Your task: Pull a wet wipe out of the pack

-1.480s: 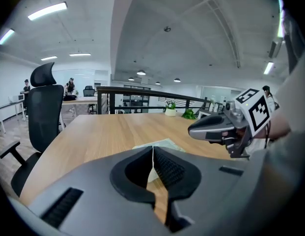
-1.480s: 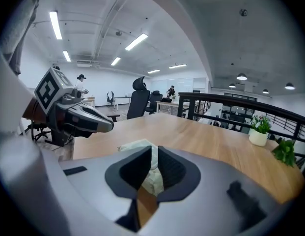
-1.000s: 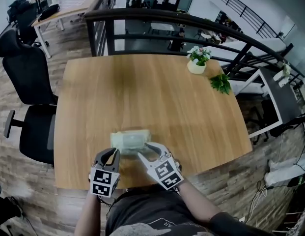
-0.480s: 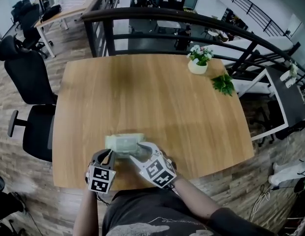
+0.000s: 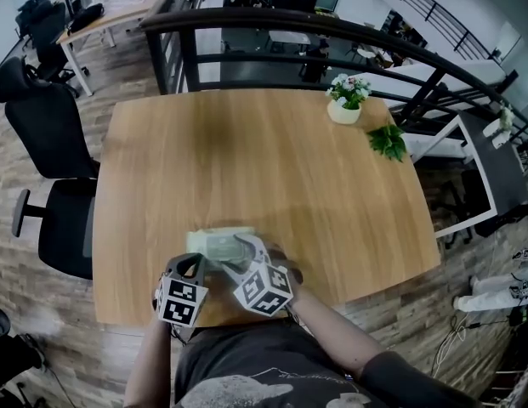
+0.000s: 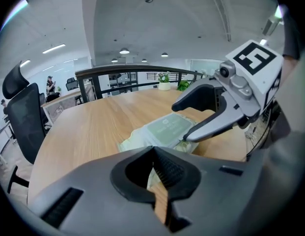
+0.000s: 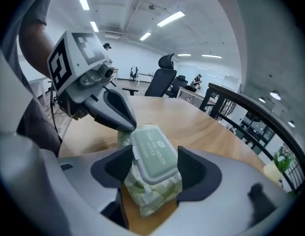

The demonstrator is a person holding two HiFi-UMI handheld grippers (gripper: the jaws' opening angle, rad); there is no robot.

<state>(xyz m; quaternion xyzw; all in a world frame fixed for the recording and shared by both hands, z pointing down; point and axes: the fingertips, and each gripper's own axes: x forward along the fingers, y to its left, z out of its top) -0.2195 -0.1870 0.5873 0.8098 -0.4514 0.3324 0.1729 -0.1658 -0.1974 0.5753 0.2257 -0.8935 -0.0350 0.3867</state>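
- At the near edge of the wooden table (image 5: 246, 160), straight in front of the person, lies the wet wipe pack (image 5: 214, 245). It is flat, with its pale green hard lid (image 7: 150, 151) facing up and closed. No wipe shows outside the pack.
- Over the pack's right-hand part, the right gripper (image 7: 153, 157) has its jaws spread wide. The pack and its lid sit in the gap between the two pads. The gripper is rolled onto its side, so the left gripper view shows one finger low at the lid's edge and the other raised clear above the pack. The jaws have not closed on anything.
- Against the pack's left end, the left gripper (image 6: 153, 149) has its jaws drawn together so that the tips meet, with nothing held between them. The right gripper view shows the joined tip touching the pack's soft wrapper just beside the lid.
- Far beyond the pack, at the table's opposite right corner, a small white pot of flowers (image 5: 345, 100) stands. A loose green sprig (image 5: 387, 143) lies just beside it.
- Left of the pack, off the table, two black office chairs (image 5: 51, 134) stand on the floor.
- Beyond the pack and the table's far edge runs a dark railing (image 5: 289, 28).
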